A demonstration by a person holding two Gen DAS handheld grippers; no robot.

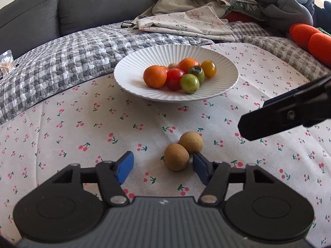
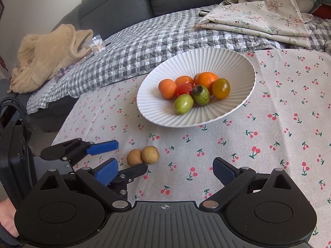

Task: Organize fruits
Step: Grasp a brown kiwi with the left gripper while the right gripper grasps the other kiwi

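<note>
Two small brown fruits lie side by side, touching, on the cherry-print cloth; they also show in the right wrist view. A white ribbed plate behind them holds several fruits: oranges, a red tomato, a yellow one and green ones; the plate also shows in the right wrist view. My left gripper is open low over the cloth, its right finger touching the nearer brown fruit. My right gripper is open and empty, above the cloth to the right of the brown fruits.
A grey checked quilt and a grey sofa lie behind the cloth. Folded floral fabric and orange cushions sit at the back right. A beige garment and a toothpick box lie at the left.
</note>
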